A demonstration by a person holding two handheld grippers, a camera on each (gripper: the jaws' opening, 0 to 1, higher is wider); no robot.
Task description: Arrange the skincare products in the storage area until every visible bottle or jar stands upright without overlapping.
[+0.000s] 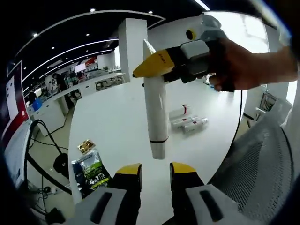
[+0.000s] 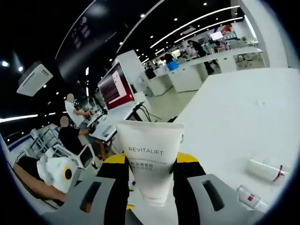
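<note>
A white skincare tube (image 2: 151,159) marked REVITALIFT is clamped between the right tongs (image 2: 151,165), its flat crimped end pointing away from the camera and its lower part sunk between the two yellow-tipped jaws. In the left gripper view the same tube (image 1: 156,110) hangs in the air above the white table (image 1: 117,122), cap end down, pinched near its top by the right tongs (image 1: 157,65), which come in from the right with a person's hand (image 1: 243,63) around the grip.

The left tongs (image 1: 155,169) stand apart below the tube's cap, holding nothing, a clear gap between their yellow tips.

Farther back on the table, three white bottles (image 1: 187,119) lie on their sides close together, with red marks on them. In the right gripper view two of these lie apart on the table (image 2: 234,117): a white one with a red band (image 2: 265,169) and a clear one with a red label (image 2: 251,197).

Near the table's left edge lie a printed foil pouch (image 1: 92,171) and, just beyond it, a small gold packet (image 1: 86,146).
</note>
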